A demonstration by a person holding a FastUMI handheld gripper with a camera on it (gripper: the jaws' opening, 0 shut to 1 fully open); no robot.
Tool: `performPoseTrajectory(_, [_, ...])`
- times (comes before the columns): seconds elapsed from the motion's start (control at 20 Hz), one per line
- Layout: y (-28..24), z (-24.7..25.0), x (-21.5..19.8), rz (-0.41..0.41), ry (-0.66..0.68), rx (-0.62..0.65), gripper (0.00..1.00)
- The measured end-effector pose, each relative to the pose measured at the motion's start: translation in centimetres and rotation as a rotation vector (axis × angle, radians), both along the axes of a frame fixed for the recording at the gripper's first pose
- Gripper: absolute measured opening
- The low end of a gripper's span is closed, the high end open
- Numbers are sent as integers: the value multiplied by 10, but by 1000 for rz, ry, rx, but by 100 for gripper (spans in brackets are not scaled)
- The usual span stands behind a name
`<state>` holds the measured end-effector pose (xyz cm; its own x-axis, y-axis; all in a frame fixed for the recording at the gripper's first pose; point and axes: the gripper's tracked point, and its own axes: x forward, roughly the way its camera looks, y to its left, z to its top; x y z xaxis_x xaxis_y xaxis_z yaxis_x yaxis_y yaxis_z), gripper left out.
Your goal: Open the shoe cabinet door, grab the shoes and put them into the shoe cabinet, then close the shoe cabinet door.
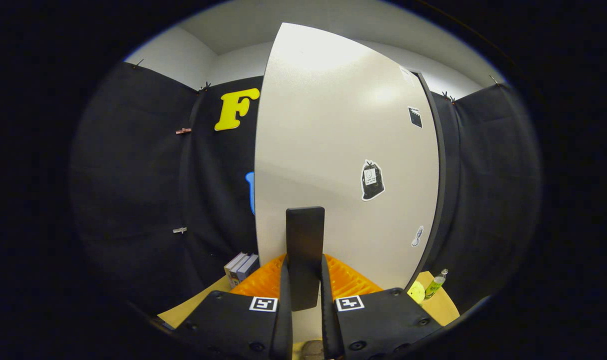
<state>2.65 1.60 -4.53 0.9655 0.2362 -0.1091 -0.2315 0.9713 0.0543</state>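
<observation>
The pale shoe cabinet door (343,150) stands close ahead, seen at a slant, with several small stickers on it. Its dark flat handle (305,240) sticks out upright from the lower part of the door. My gripper (305,272) is shut on this handle, one finger (285,300) pressing on its left side and the other on its right. A dark edge (441,190) runs down the door's right side. I cannot tell whether the door is ajar.
A tan table top (188,310) lies below the door. A small stack of books (241,267) stands left of the fingers. A green bottle (436,285) and a yellow round thing (416,292) sit to the right.
</observation>
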Motion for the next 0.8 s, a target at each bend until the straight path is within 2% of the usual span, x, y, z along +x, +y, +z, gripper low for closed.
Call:
performPoseTrajectory(0.25, [-29,3,-23,50,5,3,27])
performPoseTrajectory(0.5, [-61,4,-45,66,0,1,27])
performPoseTrajectory(0.8, [-99,6,-62,45,-18,-22,27])
